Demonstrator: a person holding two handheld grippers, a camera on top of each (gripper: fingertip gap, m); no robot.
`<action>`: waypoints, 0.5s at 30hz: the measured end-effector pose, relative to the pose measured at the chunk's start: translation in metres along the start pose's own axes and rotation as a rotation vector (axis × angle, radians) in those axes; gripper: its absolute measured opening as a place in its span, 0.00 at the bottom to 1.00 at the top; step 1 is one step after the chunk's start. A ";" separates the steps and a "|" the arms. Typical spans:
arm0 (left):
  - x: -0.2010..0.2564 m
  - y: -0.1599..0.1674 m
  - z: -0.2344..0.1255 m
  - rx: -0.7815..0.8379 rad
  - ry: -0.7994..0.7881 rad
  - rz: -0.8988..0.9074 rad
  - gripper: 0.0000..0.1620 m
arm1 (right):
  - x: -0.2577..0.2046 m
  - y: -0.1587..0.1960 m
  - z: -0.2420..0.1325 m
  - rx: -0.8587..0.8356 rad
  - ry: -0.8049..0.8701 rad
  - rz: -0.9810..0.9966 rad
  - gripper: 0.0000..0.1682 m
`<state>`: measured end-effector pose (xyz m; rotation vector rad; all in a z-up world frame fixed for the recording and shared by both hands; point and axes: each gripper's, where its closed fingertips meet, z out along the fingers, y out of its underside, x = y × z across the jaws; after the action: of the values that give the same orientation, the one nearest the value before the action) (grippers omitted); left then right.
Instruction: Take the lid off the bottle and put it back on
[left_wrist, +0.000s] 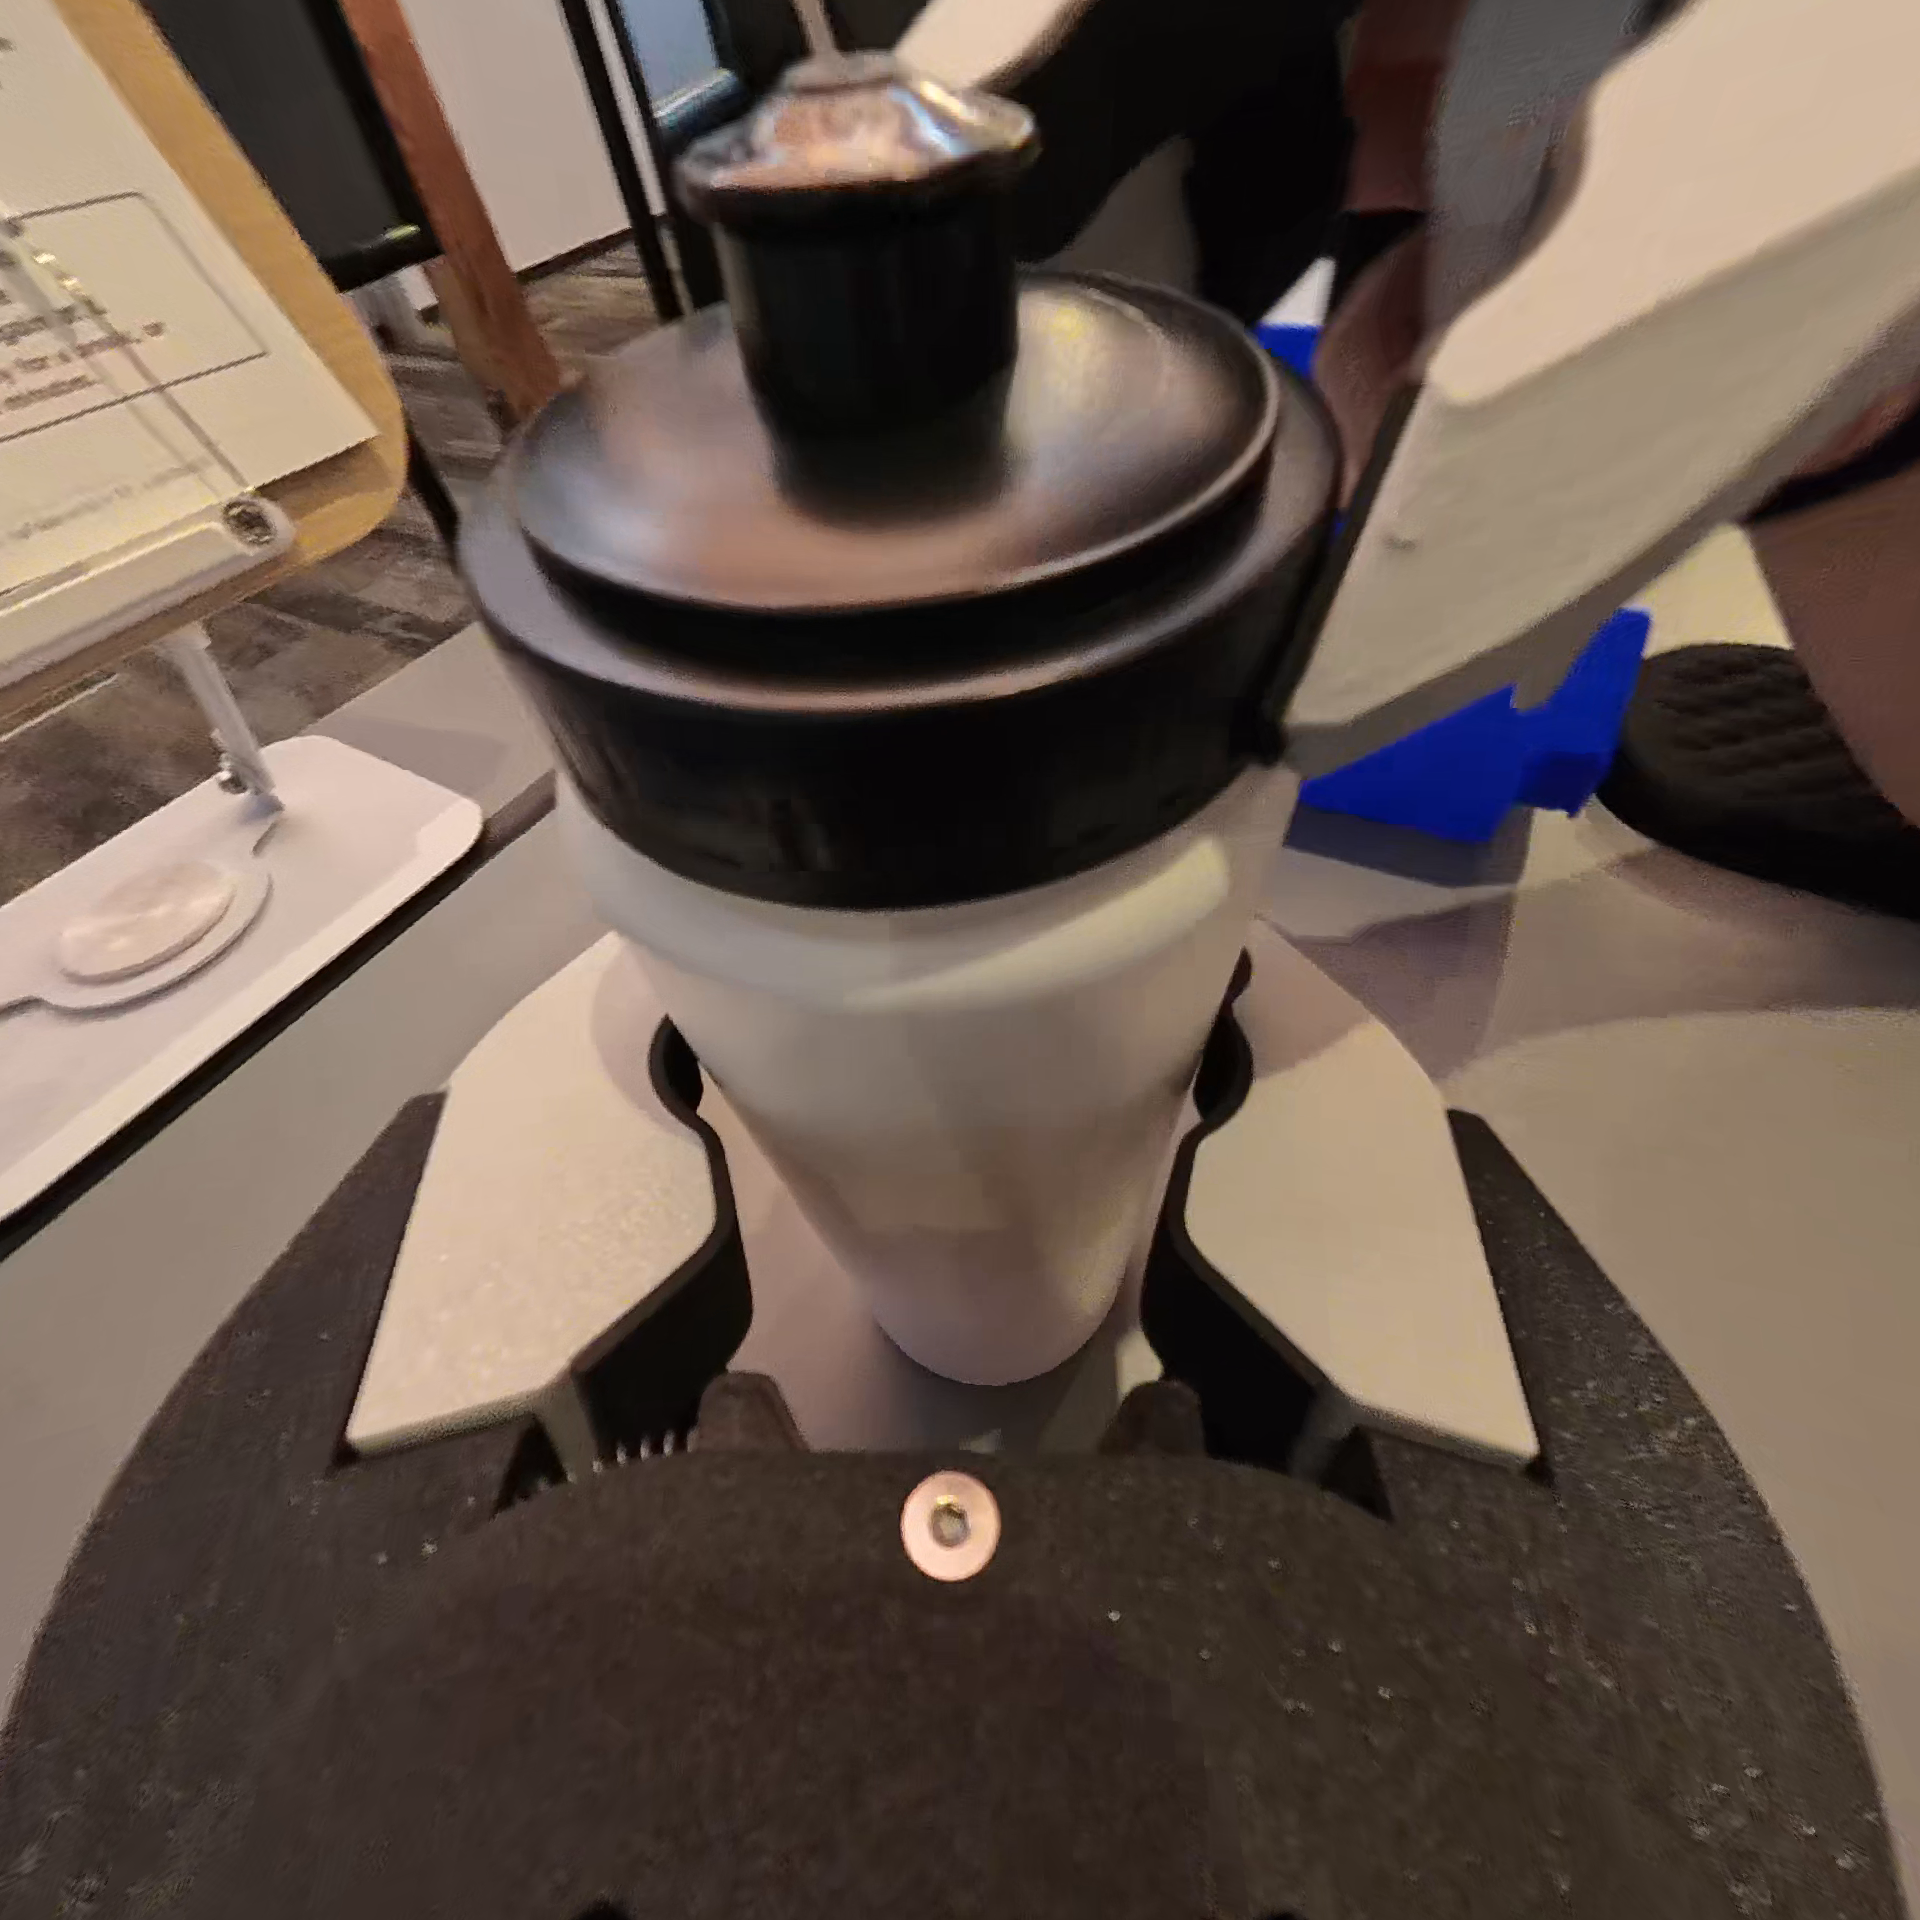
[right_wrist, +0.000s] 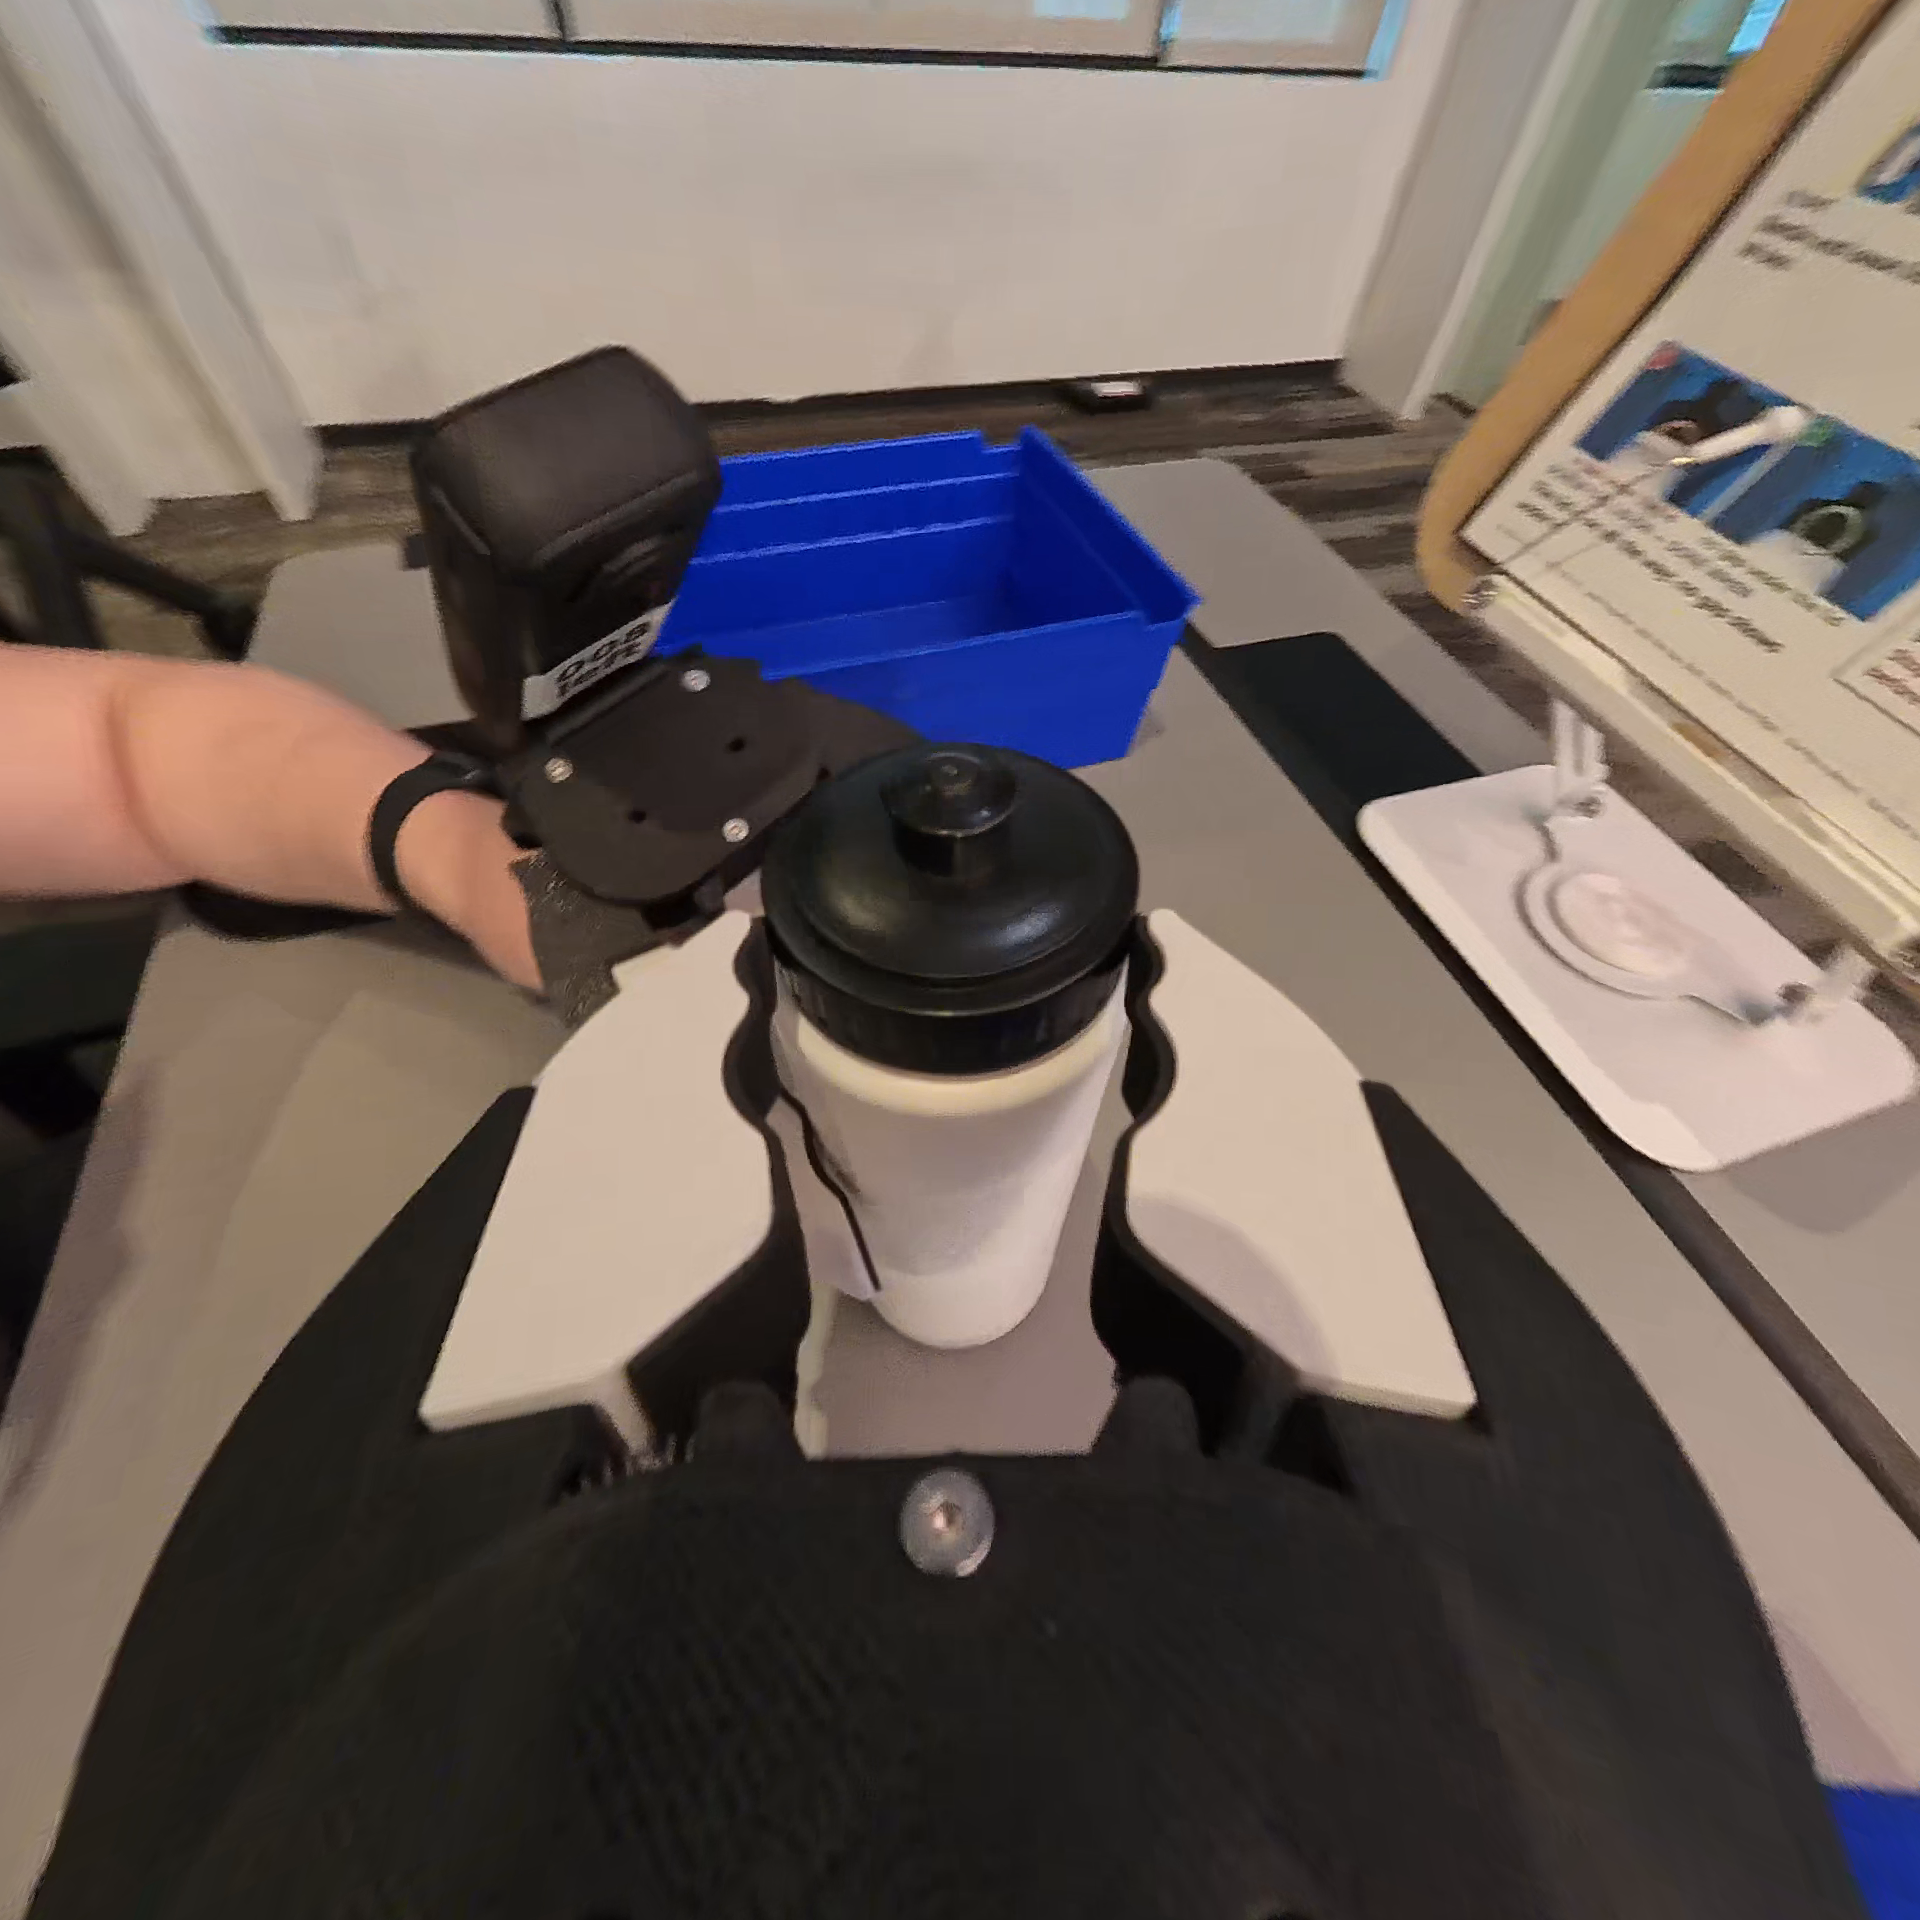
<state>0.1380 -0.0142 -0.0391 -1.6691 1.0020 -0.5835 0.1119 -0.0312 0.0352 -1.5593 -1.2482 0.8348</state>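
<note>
Clamping the white bottle (left_wrist: 935, 1122) low on its body with the left gripper (left_wrist: 951, 1039), fingers narrowed right onto the plastic, base down on the grey desk (right_wrist: 312, 1091). Pinching the black lid (right_wrist: 945, 935) around its side wall with the right gripper (right_wrist: 945, 977), fingers pulled in snug on both sides, or looks that way anyway. Not off yet. Probably light, maybe empty, though can't see through the walls to check. Looks like soft squeezy plastic, so likely to dent under a hard clamp and spin under a loose one. Smooth and probably a bit slippery too. Better to grab the lid by the side wall than by the pull spout (right_wrist: 948, 805) on top. Can't make out the thread or how tightly screwed. Pretty blurry in the left wrist view, and no look at the far side of the lid.
</note>
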 end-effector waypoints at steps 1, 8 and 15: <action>0.004 0.000 0.001 -0.005 0.029 0.014 0.59 | -0.002 0.001 -0.003 0.008 -0.056 -0.013 0.40; 0.033 -0.001 -0.001 -0.006 0.236 0.049 0.59 | -0.013 0.001 -0.018 0.150 -0.366 0.067 0.40; -0.004 0.002 -0.001 -0.014 -0.009 -0.034 0.59 | 0.015 -0.015 0.003 0.167 0.138 0.075 0.50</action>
<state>0.1345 -0.0117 -0.0402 -1.7022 0.9754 -0.5925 0.1075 -0.0157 0.0489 -1.5095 -1.0005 0.8420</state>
